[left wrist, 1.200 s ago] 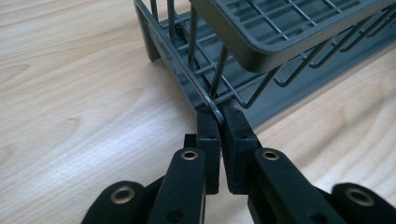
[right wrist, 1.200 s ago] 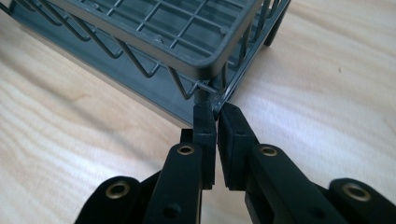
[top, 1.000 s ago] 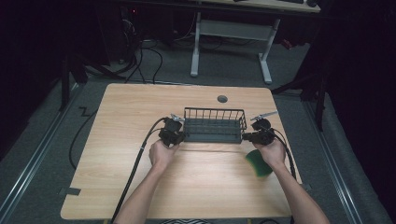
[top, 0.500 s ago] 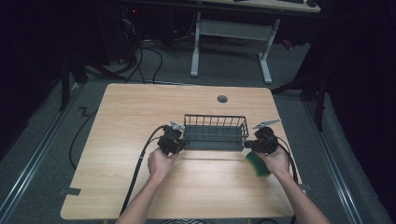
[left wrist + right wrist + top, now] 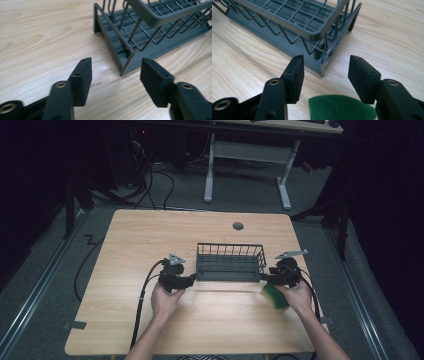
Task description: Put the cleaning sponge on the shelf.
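My left gripper and right gripper have both just spread their jaws, nothing between them. A green sponge lies under the right. Beyond, the grey wire basket sits mid-desk, between them.

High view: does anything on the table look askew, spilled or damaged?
Nothing stands out. The wire rack sits flat and square on the table, with no bent wires visible in either gripper view. The green scouring pad lies flat under the right hand-held gripper. No spills.
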Motion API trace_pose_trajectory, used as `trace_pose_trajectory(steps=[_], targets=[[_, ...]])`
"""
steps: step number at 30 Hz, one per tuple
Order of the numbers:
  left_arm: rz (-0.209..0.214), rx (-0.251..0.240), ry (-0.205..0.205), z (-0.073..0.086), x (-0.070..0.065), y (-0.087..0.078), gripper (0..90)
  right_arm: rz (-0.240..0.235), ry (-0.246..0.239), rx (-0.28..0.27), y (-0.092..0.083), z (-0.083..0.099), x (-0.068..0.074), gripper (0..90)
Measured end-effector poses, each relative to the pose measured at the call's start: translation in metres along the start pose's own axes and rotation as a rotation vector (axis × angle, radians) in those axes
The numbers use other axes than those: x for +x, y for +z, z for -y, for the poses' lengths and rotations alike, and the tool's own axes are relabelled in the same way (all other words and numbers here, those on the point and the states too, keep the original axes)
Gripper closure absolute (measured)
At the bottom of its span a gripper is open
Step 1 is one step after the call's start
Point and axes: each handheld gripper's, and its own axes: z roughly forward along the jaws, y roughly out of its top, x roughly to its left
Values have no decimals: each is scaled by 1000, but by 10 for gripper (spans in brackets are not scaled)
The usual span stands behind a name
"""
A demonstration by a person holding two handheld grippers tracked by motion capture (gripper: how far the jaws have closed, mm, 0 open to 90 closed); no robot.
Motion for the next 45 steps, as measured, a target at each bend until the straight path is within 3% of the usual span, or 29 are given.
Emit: trace_pose_trajectory(steps=[3,5,12,19,20,25,29,32,45], targets=[[-16,-5,-6,8,6,-7,386,-8,23,-12,-3,7,-2,432],[-29,-10,-12,15,10,-11,379,-11,36,-50,-6,13,-4,431],[-69,-7,-27,38,20,-21,374,22,86,-99,-20,38,-8,402],[-126,2,-27,58,26,-28,371,53,106,-150,-31,61,-11,342],[-142,7,-30,65,28,-29,370,73,112,-175,-35,70,-11,297],[-171,14,-34,77,34,-31,365,106,106,-194,-39,83,-9,264],[-203,-17,-7,85,38,-32,363,116,89,-193,-38,92,-3,244],[-200,-14,-5,86,38,-33,355,112,91,-180,-34,97,-2,231],[-213,-9,1,86,36,-32,328,132,63,-115,-15,93,6,209]])
